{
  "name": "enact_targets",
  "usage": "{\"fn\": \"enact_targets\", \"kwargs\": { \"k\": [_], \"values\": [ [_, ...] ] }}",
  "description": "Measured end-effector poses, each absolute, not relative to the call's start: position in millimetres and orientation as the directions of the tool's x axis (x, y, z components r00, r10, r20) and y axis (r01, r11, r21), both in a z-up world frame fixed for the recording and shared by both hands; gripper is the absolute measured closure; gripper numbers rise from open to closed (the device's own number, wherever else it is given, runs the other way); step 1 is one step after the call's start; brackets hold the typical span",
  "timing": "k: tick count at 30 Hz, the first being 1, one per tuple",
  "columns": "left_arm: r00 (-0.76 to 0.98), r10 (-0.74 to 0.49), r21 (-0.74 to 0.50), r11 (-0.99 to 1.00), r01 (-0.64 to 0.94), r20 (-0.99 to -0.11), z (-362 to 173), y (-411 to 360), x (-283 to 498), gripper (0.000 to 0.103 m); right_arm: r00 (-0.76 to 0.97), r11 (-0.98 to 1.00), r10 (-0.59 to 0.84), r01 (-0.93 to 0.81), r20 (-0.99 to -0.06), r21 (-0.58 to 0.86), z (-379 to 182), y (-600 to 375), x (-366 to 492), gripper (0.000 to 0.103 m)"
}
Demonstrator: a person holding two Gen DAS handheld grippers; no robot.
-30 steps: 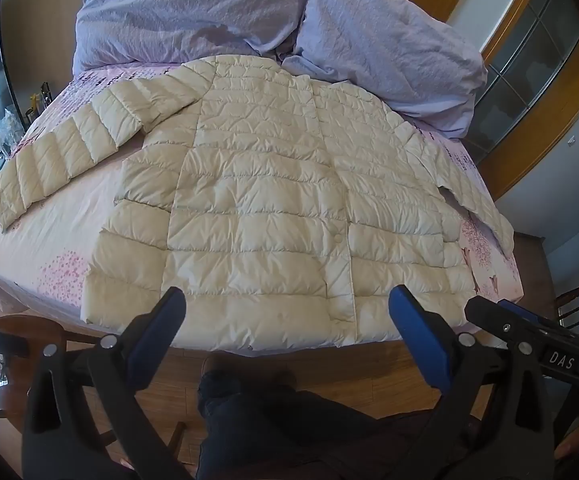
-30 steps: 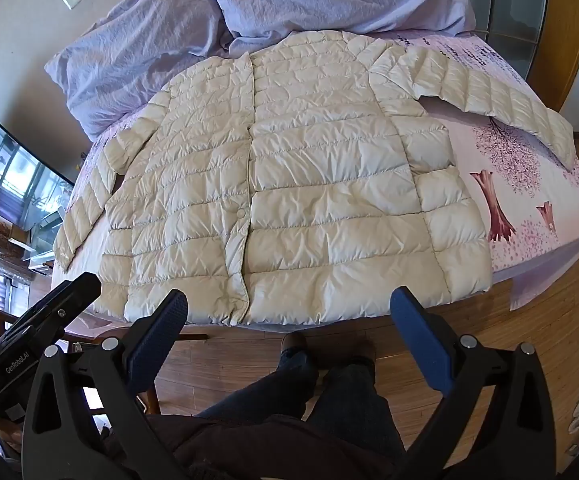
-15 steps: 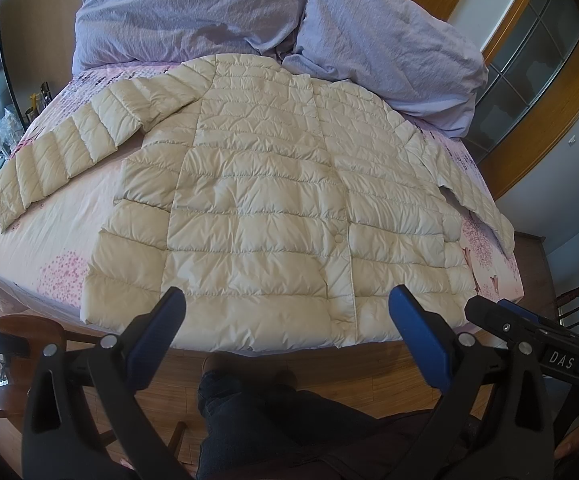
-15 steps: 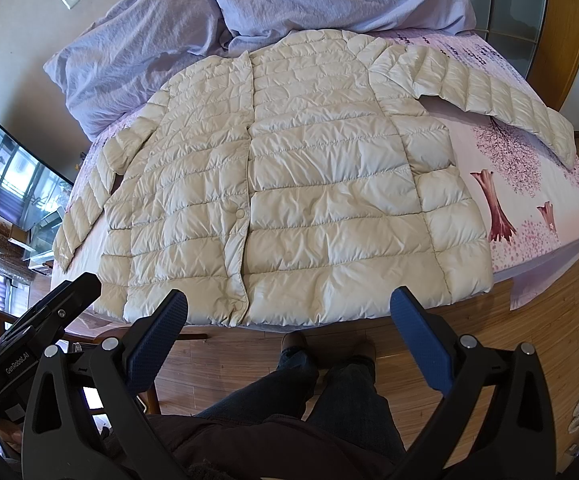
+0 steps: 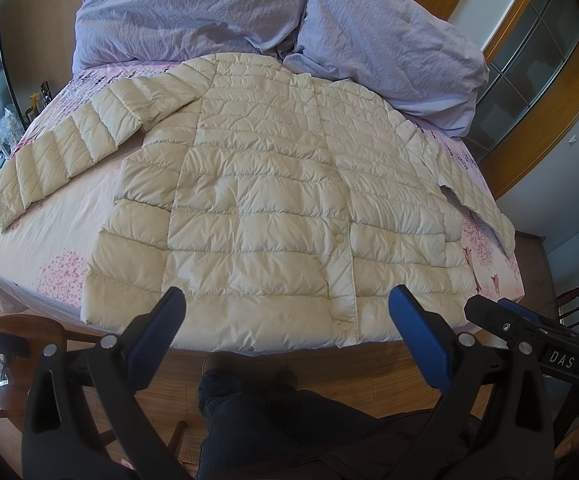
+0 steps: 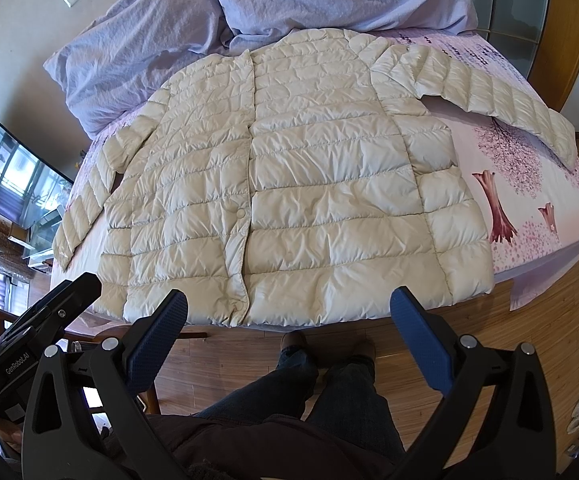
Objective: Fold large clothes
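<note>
Left wrist view: jacket (image 5: 265, 208) flat on bed (image 5: 49, 240), straight ahead, long axis running away from me, hem nearest. My left tongs (image 5: 287, 316) and right tongs (image 6: 288, 318): both spread, empty, equally near.

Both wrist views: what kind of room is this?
Most likely a home bedroom. A cream puffer jacket lies spread on a bed with a pink floral sheet, lilac pillows are piled at its head, and the floor is wood. Both grippers are open and hold nothing.
</note>
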State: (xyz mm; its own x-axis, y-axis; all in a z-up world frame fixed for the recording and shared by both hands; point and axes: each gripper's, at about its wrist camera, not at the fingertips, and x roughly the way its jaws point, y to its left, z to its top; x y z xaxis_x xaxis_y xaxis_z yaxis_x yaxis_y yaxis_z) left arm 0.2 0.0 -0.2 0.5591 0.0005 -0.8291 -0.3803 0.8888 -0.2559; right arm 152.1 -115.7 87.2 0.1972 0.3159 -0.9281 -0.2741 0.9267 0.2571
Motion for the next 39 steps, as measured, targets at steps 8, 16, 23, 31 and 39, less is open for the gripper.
{"fn": "enact_targets", "kwargs": {
  "k": [8,16,23,31,39],
  "values": [
    [0.559,0.000,-0.256,0.889,-0.380,-0.829,-0.3,-0.1,0.1,0.002,0.197,0.927,0.315,-0.274,-0.929,0.256,87.4,-115.6,152.3,0.001],
    [0.558,0.001,-0.256,0.889,-0.381,-0.830,-0.2,0.0,0.2,0.002,0.196,0.927,0.315,-0.273,-0.929,0.256,87.4,-115.7,152.2,0.001],
    [0.558,0.000,-0.256,0.889,-0.381,-0.830,-0.3,0.0,0.1,0.002,0.196,0.927,0.314,-0.273,-0.929,0.256,87.3,-115.8,152.4,0.001],
    [0.557,0.001,-0.255,0.889,-0.381,-0.831,-0.3,0.0,0.1,0.002,0.196,0.927,0.314,-0.273,-0.929,0.256,86.8,-115.8,153.1,0.001],
    [0.557,0.000,-0.255,0.889,-0.381,-0.831,-0.3,0.0,0.2,0.002,0.196,0.927,0.314,-0.272,-0.929,0.256,85.7,-116.3,155.4,0.001]
  ]
}}
